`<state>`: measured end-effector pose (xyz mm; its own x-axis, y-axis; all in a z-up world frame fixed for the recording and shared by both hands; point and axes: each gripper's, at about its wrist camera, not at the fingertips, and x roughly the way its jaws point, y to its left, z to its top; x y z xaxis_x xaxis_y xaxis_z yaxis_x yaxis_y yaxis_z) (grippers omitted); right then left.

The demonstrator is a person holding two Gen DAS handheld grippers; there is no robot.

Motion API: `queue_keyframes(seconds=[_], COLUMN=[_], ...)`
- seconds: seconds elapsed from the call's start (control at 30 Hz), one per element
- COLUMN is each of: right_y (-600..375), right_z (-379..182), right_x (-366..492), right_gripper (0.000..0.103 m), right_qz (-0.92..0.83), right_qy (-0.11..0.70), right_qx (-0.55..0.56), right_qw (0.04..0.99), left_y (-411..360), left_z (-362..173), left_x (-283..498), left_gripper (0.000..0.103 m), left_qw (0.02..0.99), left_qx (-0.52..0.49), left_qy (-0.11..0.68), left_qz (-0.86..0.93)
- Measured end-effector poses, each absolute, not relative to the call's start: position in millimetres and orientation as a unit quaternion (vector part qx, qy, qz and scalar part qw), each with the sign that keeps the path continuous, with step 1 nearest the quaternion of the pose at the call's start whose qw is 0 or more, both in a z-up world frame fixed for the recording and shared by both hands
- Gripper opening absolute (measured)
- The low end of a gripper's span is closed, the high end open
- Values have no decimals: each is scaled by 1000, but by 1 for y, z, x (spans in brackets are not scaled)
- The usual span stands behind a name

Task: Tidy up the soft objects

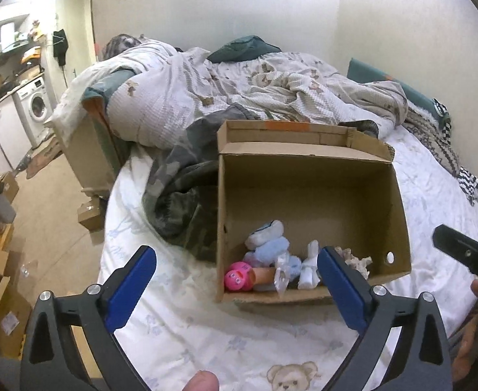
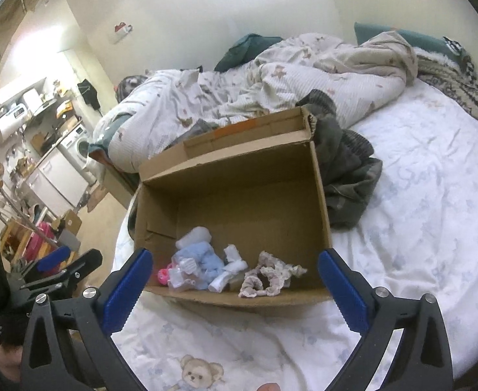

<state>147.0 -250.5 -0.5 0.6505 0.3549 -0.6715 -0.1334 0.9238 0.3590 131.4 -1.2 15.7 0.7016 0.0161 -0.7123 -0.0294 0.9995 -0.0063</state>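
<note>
An open cardboard box (image 1: pixel 307 176) (image 2: pixel 239 182) sits on the white bed sheet. Inside, along its near wall, lie a pink ball toy (image 1: pixel 238 276) (image 2: pixel 163 275), light blue fluffy pieces (image 1: pixel 271 247) (image 2: pixel 203 260), a white rolled cloth (image 1: pixel 310 270) (image 2: pixel 230 272) and a beige patterned scrunchie (image 2: pixel 269 277) (image 1: pixel 353 260). My left gripper (image 1: pixel 237 283) hangs open above the box's near edge with nothing between its blue pads. My right gripper (image 2: pixel 234 283) is also wide open and empty, just in front of the box. The left gripper (image 2: pixel 59 267) appears at the left in the right wrist view.
A crumpled bear-print duvet (image 1: pixel 239 91) and dark green pillows fill the back of the bed. A camouflage garment (image 1: pixel 180 195) (image 2: pixel 346 176) lies beside the box. Left of the bed is floor with cardboard boxes (image 1: pixel 1 293), a washing machine (image 1: pixel 36 107) and cluttered counters.
</note>
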Motion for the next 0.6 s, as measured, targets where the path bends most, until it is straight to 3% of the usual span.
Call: queue_keyframes(seconds=[0.6], right_y=[-235], right_z=[-15], right_x=[114], right_gripper=[103], right_qz=[110], right_qy=[395], right_qx=[109], right_qw=[905], left_y=[-6], left_z=[14], left_x=[103], left_gripper=[103], left_qw=[927], left_qx=[4], left_qy=[374], left_qz=[15])
